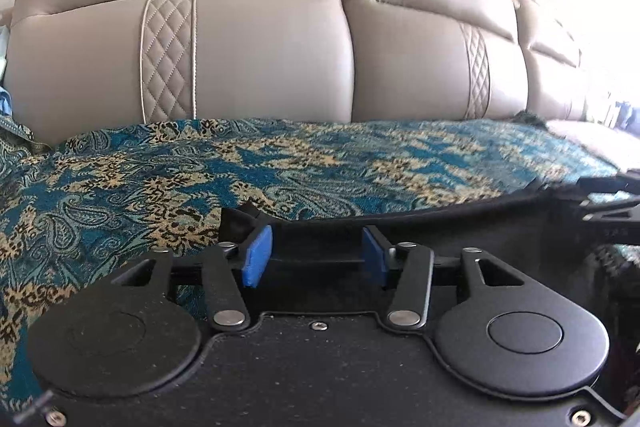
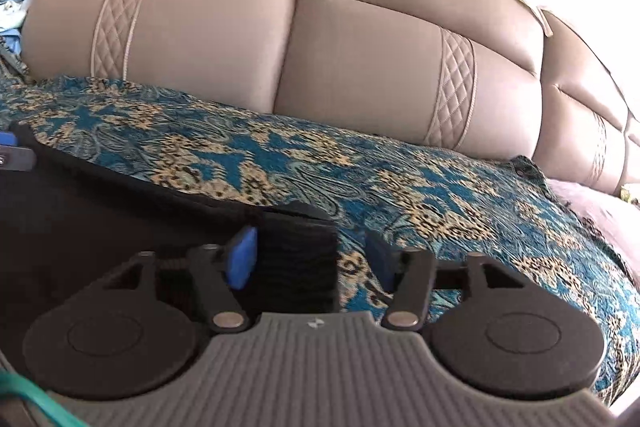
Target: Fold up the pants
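Through the left wrist camera I see my left gripper point(image 1: 316, 251) with its blue pads point(image 1: 257, 254) spread apart, and the dark pants point(image 1: 420, 223) lying between and ahead of them on the patterned teal throw point(image 1: 160, 179) that covers the sofa seat; the pads are not pressing the cloth together. The pants' edge runs away to the right of the gripper, where a bit of the other gripper shows at the frame's edge. Behind the throw rises the beige sofa backrest point(image 1: 260, 47). Through the right wrist camera my right gripper point(image 2: 310, 257) is likewise spread wide, with a folded corner of the pants point(image 2: 296, 239) just beside its left pad point(image 2: 243, 259) and bare throw point(image 2: 440, 179) beside the other pad. The rest of the pants stretches leftward from this gripper, the backrest point(image 2: 380, 67) beyond
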### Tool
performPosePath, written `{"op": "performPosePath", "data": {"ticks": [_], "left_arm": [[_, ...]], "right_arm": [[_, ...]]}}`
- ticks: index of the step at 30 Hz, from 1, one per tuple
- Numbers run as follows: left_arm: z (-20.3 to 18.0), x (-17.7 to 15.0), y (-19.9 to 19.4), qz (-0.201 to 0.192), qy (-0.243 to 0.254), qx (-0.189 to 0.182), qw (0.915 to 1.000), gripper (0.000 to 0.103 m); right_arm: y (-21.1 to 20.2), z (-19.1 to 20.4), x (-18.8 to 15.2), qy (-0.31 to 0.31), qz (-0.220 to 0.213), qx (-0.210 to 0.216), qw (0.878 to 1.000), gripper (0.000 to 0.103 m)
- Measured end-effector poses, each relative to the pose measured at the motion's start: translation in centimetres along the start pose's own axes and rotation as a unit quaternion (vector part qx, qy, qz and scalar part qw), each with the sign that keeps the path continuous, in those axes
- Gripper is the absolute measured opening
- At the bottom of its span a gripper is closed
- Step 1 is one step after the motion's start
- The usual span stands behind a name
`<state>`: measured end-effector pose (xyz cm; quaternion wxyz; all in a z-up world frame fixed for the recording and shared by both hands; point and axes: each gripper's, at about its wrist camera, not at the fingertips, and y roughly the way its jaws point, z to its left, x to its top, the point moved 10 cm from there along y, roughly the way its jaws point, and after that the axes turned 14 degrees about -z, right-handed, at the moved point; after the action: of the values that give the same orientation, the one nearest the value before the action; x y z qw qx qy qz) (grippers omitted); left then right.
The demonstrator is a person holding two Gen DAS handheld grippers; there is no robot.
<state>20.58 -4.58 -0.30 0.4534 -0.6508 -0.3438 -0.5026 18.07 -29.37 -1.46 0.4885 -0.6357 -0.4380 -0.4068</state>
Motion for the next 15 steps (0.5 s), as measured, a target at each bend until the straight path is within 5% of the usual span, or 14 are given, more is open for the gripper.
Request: {"op": "performPosePath", "data": {"ticks": [6,15], "left_arm": [[2.2,-0.3,-2.4,0.008,-0.002,0.035,0.9993,0.058],[4.2,-2.0,-1.5,0.064,-0.106,-0.01,0.9923,0.059]], "right_arm": [[1.3,-2.0,-1.0,0.072,0.036,0.032,0.996,0.084],[2.7,-2.7,-2.1,0.164,0.08,0.103,0.978,0.08]]}}
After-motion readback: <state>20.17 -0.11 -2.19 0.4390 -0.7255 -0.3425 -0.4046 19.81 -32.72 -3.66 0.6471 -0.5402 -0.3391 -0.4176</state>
